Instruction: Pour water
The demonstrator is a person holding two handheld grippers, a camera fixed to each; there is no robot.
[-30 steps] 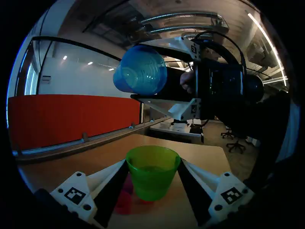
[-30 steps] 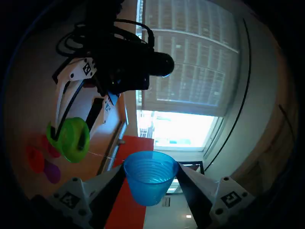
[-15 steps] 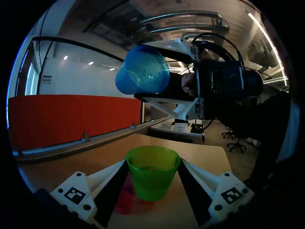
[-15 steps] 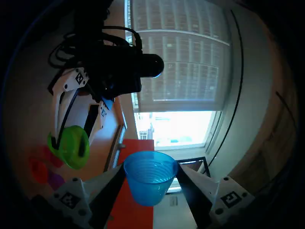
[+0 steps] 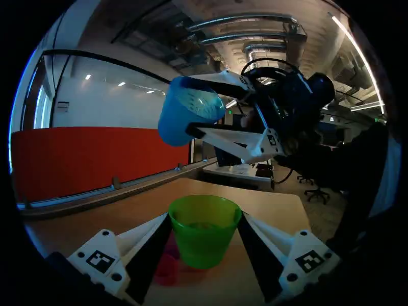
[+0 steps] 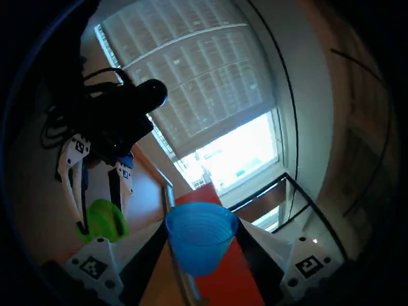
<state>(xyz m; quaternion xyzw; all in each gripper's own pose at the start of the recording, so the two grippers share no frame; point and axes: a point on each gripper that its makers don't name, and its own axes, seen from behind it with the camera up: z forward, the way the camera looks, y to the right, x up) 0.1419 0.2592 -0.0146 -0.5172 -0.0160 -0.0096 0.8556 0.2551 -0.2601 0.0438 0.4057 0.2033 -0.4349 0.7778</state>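
Left gripper view, left side: red flat wall panel point(image 5: 92, 158), smooth, behind the long edge of a pale wooden tabletop point(image 5: 275, 204). Pink and red flat shapes point(image 5: 167, 264) are partly covered by the cup and finger beside them, so their kind cannot be told. Centre: green translucent plastic tumbler point(image 5: 205, 239), tapered and round-rimmed, is stood upright on the tabletop and gripped on both sides by the white, black-padded fingers of the left gripper point(image 5: 204, 220). Its contents are too dim for a level to be read. Above it and well apart, a blue translucent ribbed plastic tumbler point(image 5: 184, 118) is clamped between the fingers of the right gripper point(image 5: 187, 108) and tilted, rim raised toward the right. The hand behind is hidden by black housing and cables. Open air is left between the two tumblers. The right table edge is bare, with black office chairs point(image 5: 312, 194) beyond. Right gripper view: the green tumbler is seen at lower left and the blue one at centre, with a slatted window blind point(image 6: 204, 97) above.
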